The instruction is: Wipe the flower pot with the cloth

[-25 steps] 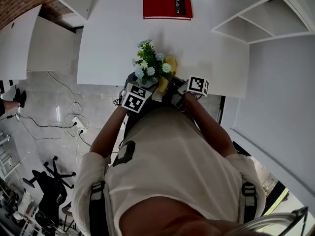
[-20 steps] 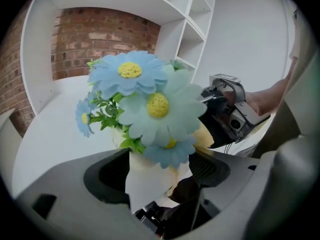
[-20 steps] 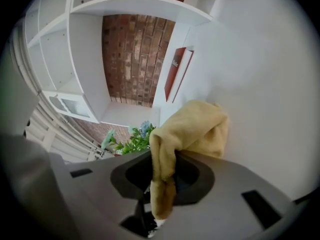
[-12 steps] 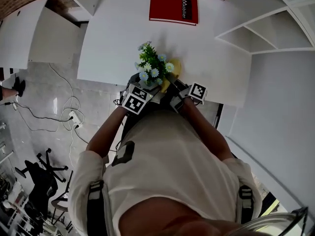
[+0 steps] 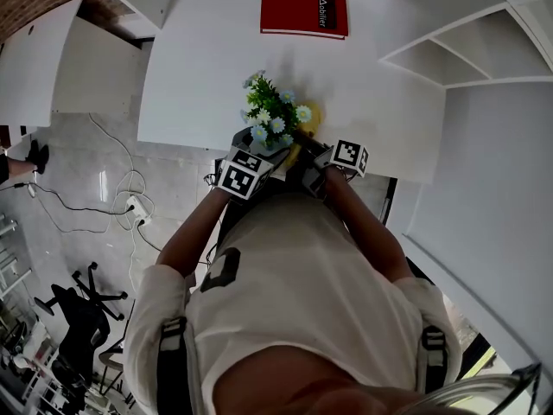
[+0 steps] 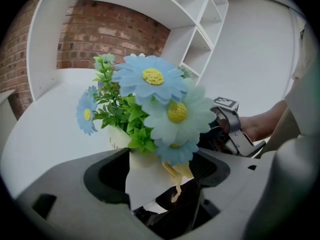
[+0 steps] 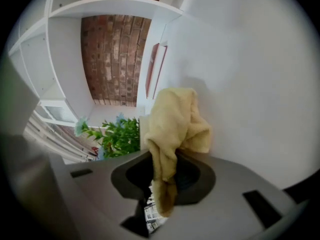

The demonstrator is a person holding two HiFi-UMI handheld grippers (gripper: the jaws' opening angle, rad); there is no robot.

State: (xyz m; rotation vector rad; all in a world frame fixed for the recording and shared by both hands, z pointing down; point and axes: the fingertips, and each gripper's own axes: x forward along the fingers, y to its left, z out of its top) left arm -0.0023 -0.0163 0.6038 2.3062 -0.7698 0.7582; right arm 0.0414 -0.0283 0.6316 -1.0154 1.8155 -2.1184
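Note:
A small cream flower pot (image 6: 119, 139) holds blue and white daisies (image 5: 273, 115) with green leaves. It is at the front edge of the white table (image 5: 199, 67). My left gripper (image 6: 150, 176) is shut on the pot, one jaw on each side of its body. My right gripper (image 7: 162, 179) is shut on a yellow cloth (image 7: 175, 121), which bunches up above the jaws and hangs below them. The cloth lies against the pot's right side (image 5: 302, 126). In the head view the flowers hide most of the pot.
A red book (image 5: 304, 9) lies at the far side of the table. White shelves (image 5: 449, 50) stand to the right and a brick wall behind. Cables (image 5: 121, 206) and an office chair (image 5: 82, 305) are on the floor to the left.
Both grippers keep their holds at the table's front edge. The pot and the cloth have barely shifted; the head view itself has moved a little.

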